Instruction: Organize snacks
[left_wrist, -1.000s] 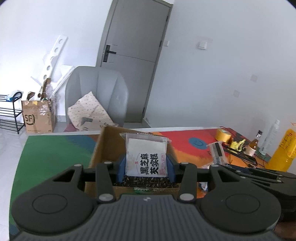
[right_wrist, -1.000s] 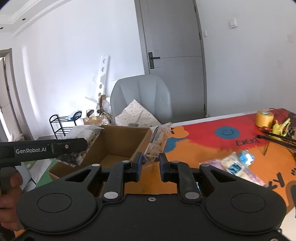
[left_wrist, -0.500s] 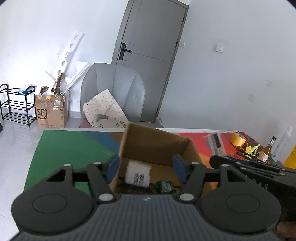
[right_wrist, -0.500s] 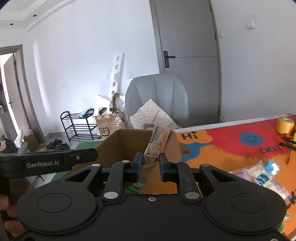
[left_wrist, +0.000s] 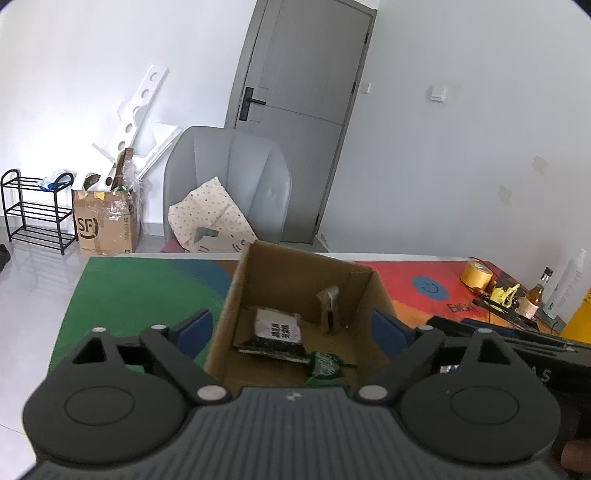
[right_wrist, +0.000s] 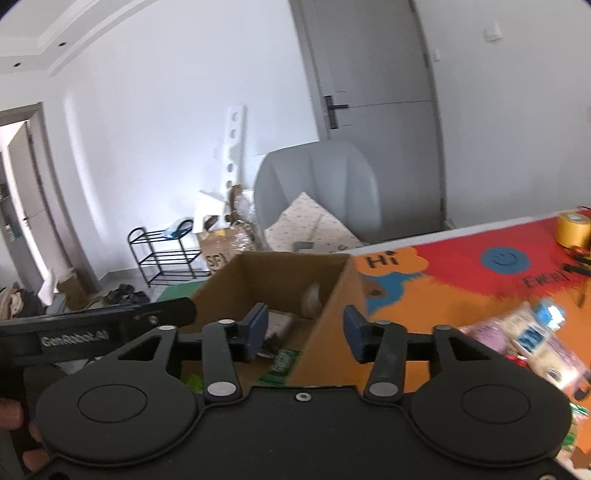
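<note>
An open cardboard box (left_wrist: 295, 266) stands on the colourful table mat; it also shows in the right wrist view (right_wrist: 332, 295). Inside lie a black-and-white snack pack (left_wrist: 277, 332), a green packet (left_wrist: 325, 363) and a slim clear packet (left_wrist: 328, 306) falling upright near the far wall, blurred in the right wrist view (right_wrist: 312, 299). My left gripper (left_wrist: 291, 332) is open and empty above the box. My right gripper (right_wrist: 301, 330) is open and empty over the box's right wall. More snack packets (right_wrist: 535, 339) lie on the mat to the right.
A yellow tape roll (left_wrist: 476, 275), bottles (left_wrist: 535, 299) and cables sit at the table's far right. A grey chair (left_wrist: 229, 184) with a cushion stands behind the table. A shoe rack (left_wrist: 33, 210) and an SF carton (left_wrist: 105, 225) stand on the floor at left.
My left gripper let go of the black-and-white pack, which now lies in the box. My right gripper moved over the box and opened, dropping the slim clear packet in.
</note>
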